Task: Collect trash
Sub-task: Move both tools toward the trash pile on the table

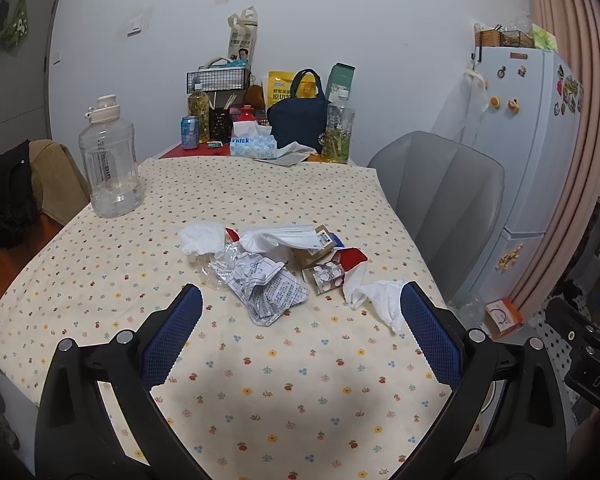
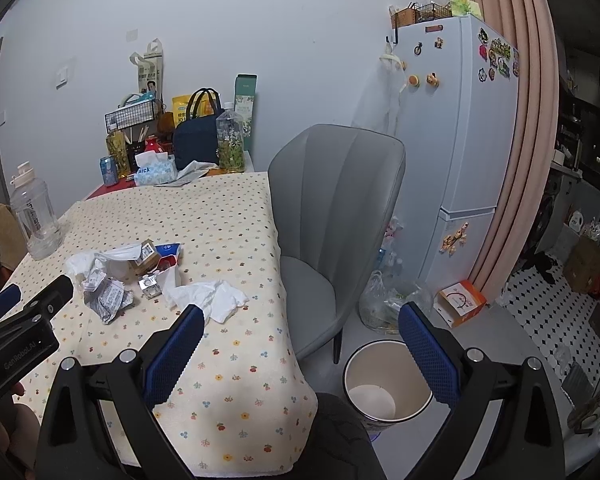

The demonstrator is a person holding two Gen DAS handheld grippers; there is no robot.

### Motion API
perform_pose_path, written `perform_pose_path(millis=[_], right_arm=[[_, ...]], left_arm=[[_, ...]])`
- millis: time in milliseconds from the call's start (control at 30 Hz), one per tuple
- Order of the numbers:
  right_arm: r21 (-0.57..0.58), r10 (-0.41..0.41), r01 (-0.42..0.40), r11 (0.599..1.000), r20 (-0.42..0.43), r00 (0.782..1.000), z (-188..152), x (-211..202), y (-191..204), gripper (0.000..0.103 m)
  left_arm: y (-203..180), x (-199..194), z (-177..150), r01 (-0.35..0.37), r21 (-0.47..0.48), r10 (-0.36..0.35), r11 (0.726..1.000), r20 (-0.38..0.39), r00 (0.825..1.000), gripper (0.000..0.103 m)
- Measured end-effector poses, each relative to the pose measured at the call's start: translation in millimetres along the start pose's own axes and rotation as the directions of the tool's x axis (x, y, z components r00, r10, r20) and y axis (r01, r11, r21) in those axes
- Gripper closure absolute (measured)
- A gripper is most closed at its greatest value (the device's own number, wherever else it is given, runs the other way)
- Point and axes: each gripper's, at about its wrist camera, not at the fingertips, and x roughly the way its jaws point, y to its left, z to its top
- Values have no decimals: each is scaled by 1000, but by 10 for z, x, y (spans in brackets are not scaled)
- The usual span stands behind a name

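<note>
A heap of trash lies mid-table on the dotted tablecloth [image 1: 292,392]: a crumpled printed paper [image 1: 266,288], white tissues [image 1: 384,298] [image 2: 210,296], a plastic bag [image 1: 280,238], a small brown box [image 1: 320,248] and a red-and-white carton [image 1: 352,260]. My left gripper [image 1: 300,332] hovers open just short of the heap, holding nothing. My right gripper [image 2: 300,344] is open and empty over the table's right front corner. Below it on the floor stands a white waste bin [image 2: 388,384] with a bit of paper inside. The left gripper's body [image 2: 24,328] shows at the left of the right wrist view.
A large clear water jug [image 1: 110,160] stands at the table's left. At the far end are a tissue box [image 1: 254,146], bottles, a can and a dark bag [image 1: 298,120]. A grey chair [image 2: 336,216] sits beside the table, a fridge [image 2: 460,140] and floor clutter behind it.
</note>
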Motion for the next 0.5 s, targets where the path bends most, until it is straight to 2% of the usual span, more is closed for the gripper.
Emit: perform_pose_path(millis=[500], right_arm=[[-2,3,-3,1000,16,1000,17,-63,-8,8]], left_arm=[[-3,3,-13,1,-2,-1,1000,1,1000,5]])
